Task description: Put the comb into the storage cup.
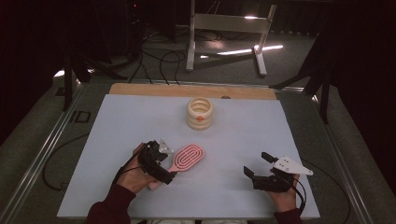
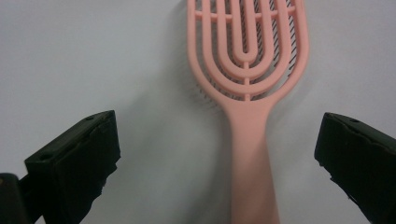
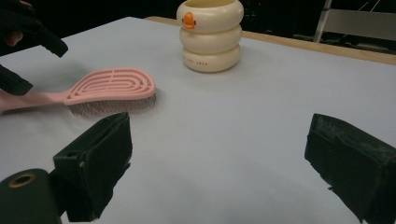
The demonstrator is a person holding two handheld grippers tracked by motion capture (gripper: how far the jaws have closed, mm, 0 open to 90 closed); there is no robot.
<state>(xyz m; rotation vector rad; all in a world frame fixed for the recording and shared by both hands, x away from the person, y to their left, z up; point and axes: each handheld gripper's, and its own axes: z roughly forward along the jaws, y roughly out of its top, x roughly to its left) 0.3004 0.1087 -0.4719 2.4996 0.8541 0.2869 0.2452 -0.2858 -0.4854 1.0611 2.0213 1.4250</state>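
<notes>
Altogether one pink hairbrush [image 1: 186, 159] lies near-left on the table [image 1: 116, 140], its handle between the spread jaws of the left gripper [image 2: 217, 154], one cream cup [image 1: 200, 113] far, right gripper [image 1: 258, 167] spread over bare near-right room.

Dark lab or studio, black drapes [image 1: 42, 56], floor cables [image 1: 161, 58], metal frame stand [image 1: 229, 28], pale-topped test table [image 1: 233, 140]

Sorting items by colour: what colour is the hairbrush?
The hairbrush is salmon pink with dark bristles; the left gripper view shows it best.
</notes>
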